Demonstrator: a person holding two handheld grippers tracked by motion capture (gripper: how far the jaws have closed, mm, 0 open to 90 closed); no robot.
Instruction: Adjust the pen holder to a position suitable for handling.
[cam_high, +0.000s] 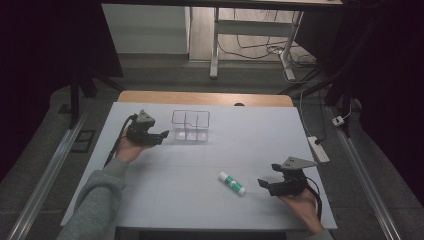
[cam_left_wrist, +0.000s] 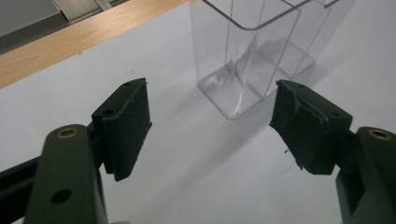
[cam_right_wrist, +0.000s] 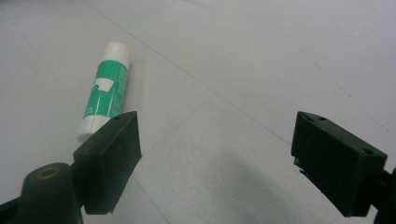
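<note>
A green and white glue stick (cam_high: 232, 183) lies flat on the white table, right of centre and toward the front. My right gripper (cam_high: 263, 185) rests just right of it, open and holding nothing. In the right gripper view the glue stick (cam_right_wrist: 105, 91) lies ahead of the left jaw, and the right gripper (cam_right_wrist: 215, 154) has bare table between its pads. A clear plastic organizer (cam_high: 190, 126) with several compartments stands at the back centre-left. My left gripper (cam_high: 163, 136) is beside its left end, open and holding nothing. In the left gripper view the organizer (cam_left_wrist: 252, 51) stands just beyond the left gripper (cam_left_wrist: 210, 130).
The white board (cam_high: 200, 165) covers a wooden table whose far edge (cam_high: 205, 98) shows behind the organizer. A power strip (cam_high: 318, 148) lies at the board's right edge. Desk legs and cables sit on the floor beyond.
</note>
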